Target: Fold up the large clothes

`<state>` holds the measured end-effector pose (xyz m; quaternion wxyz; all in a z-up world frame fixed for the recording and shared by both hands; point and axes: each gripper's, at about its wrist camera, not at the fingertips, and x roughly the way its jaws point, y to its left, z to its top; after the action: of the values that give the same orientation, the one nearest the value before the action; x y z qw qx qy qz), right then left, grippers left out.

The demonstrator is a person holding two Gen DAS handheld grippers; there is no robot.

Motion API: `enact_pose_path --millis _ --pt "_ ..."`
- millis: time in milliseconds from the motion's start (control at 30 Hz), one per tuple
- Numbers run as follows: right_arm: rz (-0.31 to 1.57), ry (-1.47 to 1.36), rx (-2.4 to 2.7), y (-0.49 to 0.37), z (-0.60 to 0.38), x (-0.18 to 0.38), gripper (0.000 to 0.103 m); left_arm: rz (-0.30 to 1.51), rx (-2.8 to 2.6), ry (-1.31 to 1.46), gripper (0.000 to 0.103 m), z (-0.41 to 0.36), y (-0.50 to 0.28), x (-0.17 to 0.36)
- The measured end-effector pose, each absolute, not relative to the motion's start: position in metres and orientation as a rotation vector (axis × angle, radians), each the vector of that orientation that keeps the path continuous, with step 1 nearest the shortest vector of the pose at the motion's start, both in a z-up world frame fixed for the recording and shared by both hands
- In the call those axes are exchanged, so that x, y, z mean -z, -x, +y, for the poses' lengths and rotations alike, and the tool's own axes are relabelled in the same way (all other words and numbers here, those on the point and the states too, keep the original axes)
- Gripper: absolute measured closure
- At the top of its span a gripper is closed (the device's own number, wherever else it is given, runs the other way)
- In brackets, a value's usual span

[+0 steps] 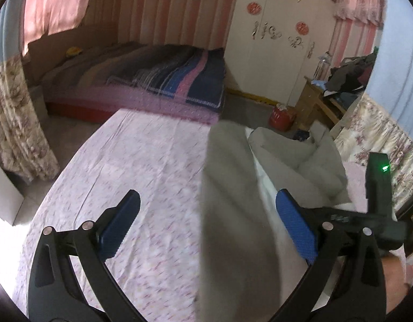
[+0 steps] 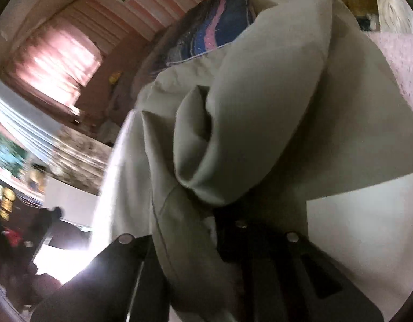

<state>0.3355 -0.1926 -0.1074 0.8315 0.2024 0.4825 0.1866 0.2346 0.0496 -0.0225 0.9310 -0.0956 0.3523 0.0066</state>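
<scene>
The garment [image 1: 233,187] lies on the sheet's [image 1: 139,166] right side, bed [image 1: 152,80] behind.

We held our left gripper [image 1: 206,225] angled downward with its blue pads [image 1: 296,226] spread wide and nothing pressed between them. Our right gripper [image 2: 206,214] also pointed down, its fingertips buried in cloth, their gap unreadable.

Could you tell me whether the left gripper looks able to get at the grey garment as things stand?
Probably yes: the left gripper is open, and the grey garment hangs right between its fingers with nothing in the way.
</scene>
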Motion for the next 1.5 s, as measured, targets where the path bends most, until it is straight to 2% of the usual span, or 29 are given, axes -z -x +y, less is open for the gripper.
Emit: enact_pose_path --millis 67,133,167,233,400,500,733,900,1033,1133,1167,1200,1367,1500 --pt "1.031 -0.391 -0.381 -0.335 -0.186 0.102 0.082 0.740 -0.021 0.214 0.003 0.058 -0.232 0.032" --pt "1.038 -0.375 -0.408 -0.332 -0.185 0.090 0.064 0.757 -0.011 0.235 0.003 0.061 -0.227 0.040" --pt "1.017 -0.386 -0.422 -0.325 -0.190 0.076 0.058 0.758 -0.007 0.235 0.003 0.059 -0.225 0.040" --pt "0.944 -0.405 -0.433 -0.317 -0.207 0.049 0.020 0.750 0.013 0.234 0.003 0.050 -0.217 0.040" --pt "0.750 -0.360 -0.451 -0.271 -0.260 -0.031 0.014 0.720 0.090 0.276 0.003 0.031 -0.199 0.023" --pt "0.656 -0.271 -0.331 -0.248 -0.298 -0.051 0.007 0.678 0.124 0.255 0.003 0.013 -0.186 0.005" --pt "0.676 -0.369 -0.210 -0.222 -0.382 -0.004 0.007 0.649 0.194 0.139 0.003 -0.054 -0.163 -0.010" --pt "0.710 -0.421 -0.197 -0.219 -0.396 0.025 0.007 0.745 0.234 0.021 0.003 -0.110 -0.167 0.032" --pt "0.693 -0.409 -0.216 -0.214 -0.401 0.033 0.007 0.809 0.198 -0.001 0.005 -0.118 -0.179 0.074" --pt "0.706 -0.372 -0.235 -0.213 -0.395 0.042 0.007 0.785 0.208 0.001 0.036 -0.117 -0.179 0.083" --pt "0.713 -0.371 -0.240 -0.212 -0.393 0.044 0.007 0.773 0.214 -0.003 0.062 -0.116 -0.179 0.081" --pt "0.721 -0.372 -0.247 -0.211 -0.389 0.047 0.007 0.765 0.231 0.016 0.074 -0.112 -0.178 0.078" --pt "0.727 -0.337 -0.284 -0.211 -0.367 0.046 0.007 0.738 0.271 0.044 0.090 -0.093 -0.175 0.064" --pt "0.717 -0.287 -0.304 -0.210 -0.348 0.038 0.007 0.661 0.242 0.000 0.092 -0.077 -0.163 0.037"
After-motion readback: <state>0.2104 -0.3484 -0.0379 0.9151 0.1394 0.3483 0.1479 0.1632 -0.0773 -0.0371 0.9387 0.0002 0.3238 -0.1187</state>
